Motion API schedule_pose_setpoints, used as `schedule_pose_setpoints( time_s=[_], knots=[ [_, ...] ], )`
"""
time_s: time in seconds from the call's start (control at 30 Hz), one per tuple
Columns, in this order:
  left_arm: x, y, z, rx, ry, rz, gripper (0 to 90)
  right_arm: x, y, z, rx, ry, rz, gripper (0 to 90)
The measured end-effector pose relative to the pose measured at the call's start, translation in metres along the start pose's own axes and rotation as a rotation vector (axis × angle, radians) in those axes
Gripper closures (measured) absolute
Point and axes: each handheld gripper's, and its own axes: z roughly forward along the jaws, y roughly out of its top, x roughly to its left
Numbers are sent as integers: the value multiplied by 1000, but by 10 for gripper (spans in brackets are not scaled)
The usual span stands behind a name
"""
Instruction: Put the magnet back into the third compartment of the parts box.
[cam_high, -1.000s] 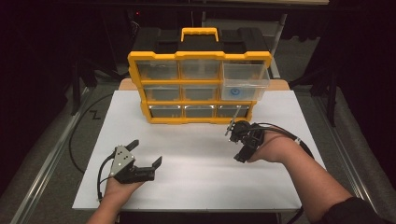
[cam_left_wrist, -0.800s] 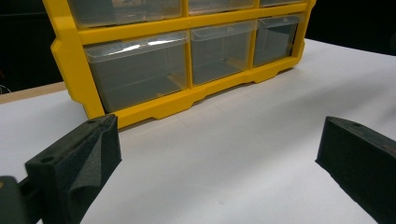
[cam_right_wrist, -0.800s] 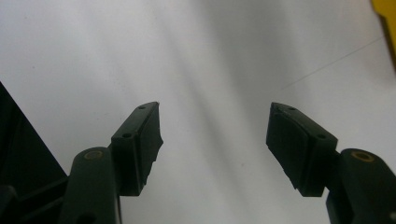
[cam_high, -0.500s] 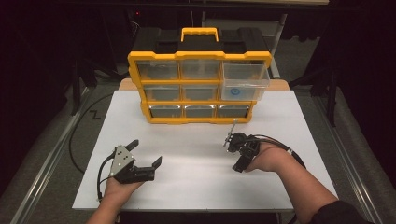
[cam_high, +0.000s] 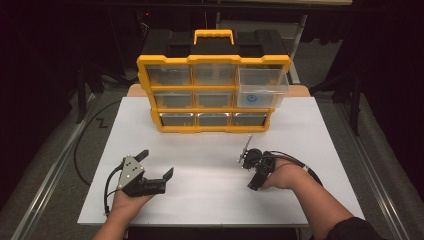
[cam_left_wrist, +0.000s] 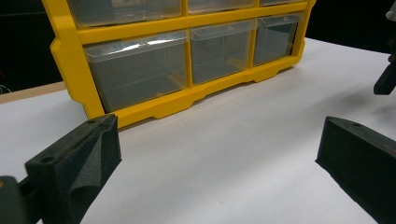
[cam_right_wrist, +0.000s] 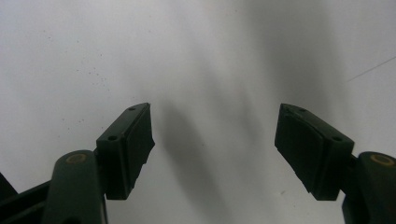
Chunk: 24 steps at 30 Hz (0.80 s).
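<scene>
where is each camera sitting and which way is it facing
High view: above the person's side, looking forward and down on the white table and yellow drawer cabinet; both forearms, left claw and right claw show.
Left gripper view: low on the left claw, facing the cabinet's bottom drawers; its open jaws show.
Right gripper view: on the right claw, facing the bare tabletop; open jaws, nothing between.
Shared: high and left gripper views both show the cabinet.

Both jaws are held wide apart: the left hand-held gripper (cam_high: 154, 171) level, the right hand-held gripper (cam_high: 254, 172) pointed down, its jaws just opened further, nothing between.
</scene>
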Motion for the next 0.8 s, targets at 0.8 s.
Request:
schedule_pose_setpoints(
  time_s=[0.8],
  knots=[
    [-1, 0, 1, 7, -2, 5, 3, 1, -8, 13, -158, -53, 83, 11]
  ],
)
